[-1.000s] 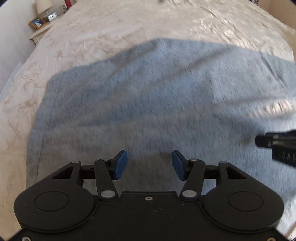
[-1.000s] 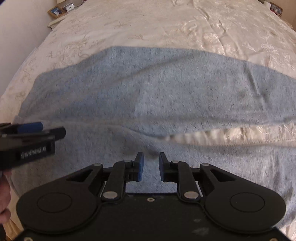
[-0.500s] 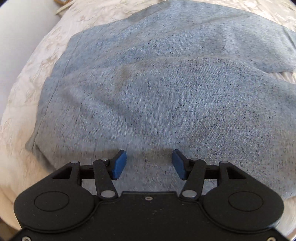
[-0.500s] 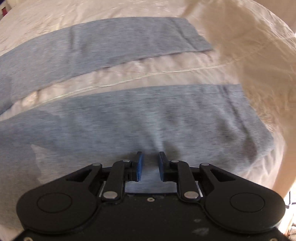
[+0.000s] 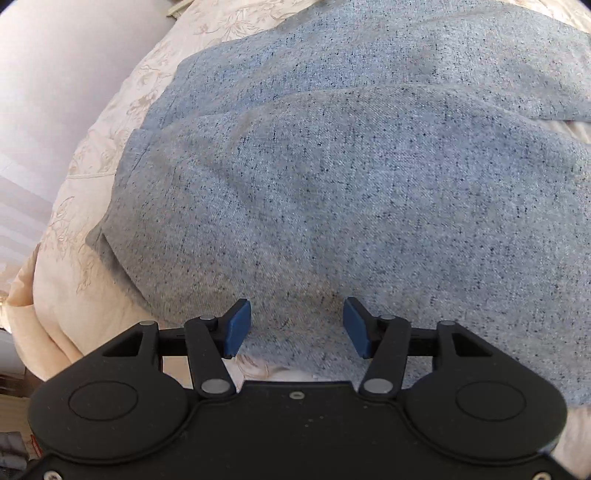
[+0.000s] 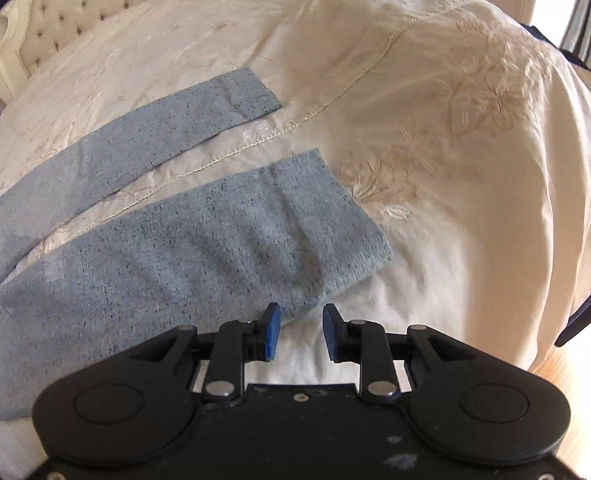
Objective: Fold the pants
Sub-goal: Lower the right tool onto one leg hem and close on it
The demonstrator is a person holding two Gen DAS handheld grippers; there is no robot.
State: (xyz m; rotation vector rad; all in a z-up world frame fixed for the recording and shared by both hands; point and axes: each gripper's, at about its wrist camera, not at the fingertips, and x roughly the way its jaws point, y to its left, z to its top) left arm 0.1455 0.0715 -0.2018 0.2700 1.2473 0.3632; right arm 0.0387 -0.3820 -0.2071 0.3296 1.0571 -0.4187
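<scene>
Grey-blue flecked pants lie flat on a cream bedspread. The left wrist view shows their wide waist part [image 5: 351, 177]. My left gripper [image 5: 297, 328] is open, its jaws wide apart over the near waist edge, holding nothing. The right wrist view shows the two legs spread apart: the near leg [image 6: 207, 240] and the far leg [image 6: 147, 118]. My right gripper [image 6: 301, 330] is open and empty, just off the near corner of the near leg's cuff.
The cream embroidered bedspread [image 6: 443, 129] surrounds the pants. The bed's left edge and a pale wall [image 5: 55, 92] show in the left wrist view. A tufted headboard [image 6: 55, 22] is far left, wooden floor [image 6: 569, 369] beyond the bed's right edge.
Both grippers moved apart along the pants: the left toward the waist's near edge, the right to the near leg's cuff. The right jaws have opened wider.
</scene>
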